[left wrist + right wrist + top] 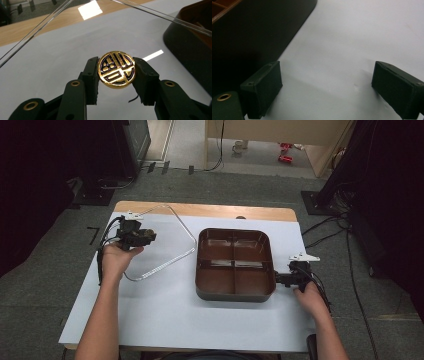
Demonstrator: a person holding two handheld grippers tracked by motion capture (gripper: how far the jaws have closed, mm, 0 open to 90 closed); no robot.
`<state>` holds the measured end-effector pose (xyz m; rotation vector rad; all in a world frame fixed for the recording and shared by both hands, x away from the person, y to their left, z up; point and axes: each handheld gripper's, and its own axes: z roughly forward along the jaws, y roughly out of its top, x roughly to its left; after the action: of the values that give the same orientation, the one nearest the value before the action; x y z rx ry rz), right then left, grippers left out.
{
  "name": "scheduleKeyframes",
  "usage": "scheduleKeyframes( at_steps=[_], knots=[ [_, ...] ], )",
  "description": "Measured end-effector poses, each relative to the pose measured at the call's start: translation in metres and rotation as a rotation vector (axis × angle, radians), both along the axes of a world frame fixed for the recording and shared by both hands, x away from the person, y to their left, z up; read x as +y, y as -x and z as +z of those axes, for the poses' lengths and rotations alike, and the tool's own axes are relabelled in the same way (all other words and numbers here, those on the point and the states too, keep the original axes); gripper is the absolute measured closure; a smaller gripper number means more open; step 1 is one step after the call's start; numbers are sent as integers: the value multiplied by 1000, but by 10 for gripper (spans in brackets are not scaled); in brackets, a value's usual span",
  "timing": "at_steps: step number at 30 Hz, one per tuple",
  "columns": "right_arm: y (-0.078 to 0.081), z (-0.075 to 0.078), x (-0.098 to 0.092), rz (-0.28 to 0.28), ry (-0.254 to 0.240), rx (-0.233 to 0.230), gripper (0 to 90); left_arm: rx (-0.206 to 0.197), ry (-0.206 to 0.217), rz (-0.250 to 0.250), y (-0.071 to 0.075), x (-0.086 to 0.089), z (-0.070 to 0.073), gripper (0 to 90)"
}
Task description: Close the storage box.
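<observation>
Clamping the gold knob (117, 69) of the clear lid (160, 240) between both pads, left gripper (142, 236) holding that lid tilted off the white sheet (165, 305) left of the brown tray (235, 262), right gripper (280, 279) gaping empty beside the tray's right wall.
</observation>
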<state>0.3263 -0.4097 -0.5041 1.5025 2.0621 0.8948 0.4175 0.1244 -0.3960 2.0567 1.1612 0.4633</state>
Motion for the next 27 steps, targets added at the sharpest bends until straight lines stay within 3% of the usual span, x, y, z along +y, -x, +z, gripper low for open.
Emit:
scheduleKeyframes(
  at_steps=[5,7,12,19,27],
  knots=[
    [0,0,0,0,0,0,88,-29,16,-60,9,-15,19,593],
    [0,0,0,0,0,0,88,-33,18,-68,11,-18,21,593],
    [0,0,0,2,1,-1,88,-56,51,-144,19,-38,31,593],
    [0,0,0,-1,-2,3,88,-66,58,-202,24,-59,34,593],
    [0,0,0,0,0,1,88,-63,48,-278,27,-89,27,593]
  ],
)
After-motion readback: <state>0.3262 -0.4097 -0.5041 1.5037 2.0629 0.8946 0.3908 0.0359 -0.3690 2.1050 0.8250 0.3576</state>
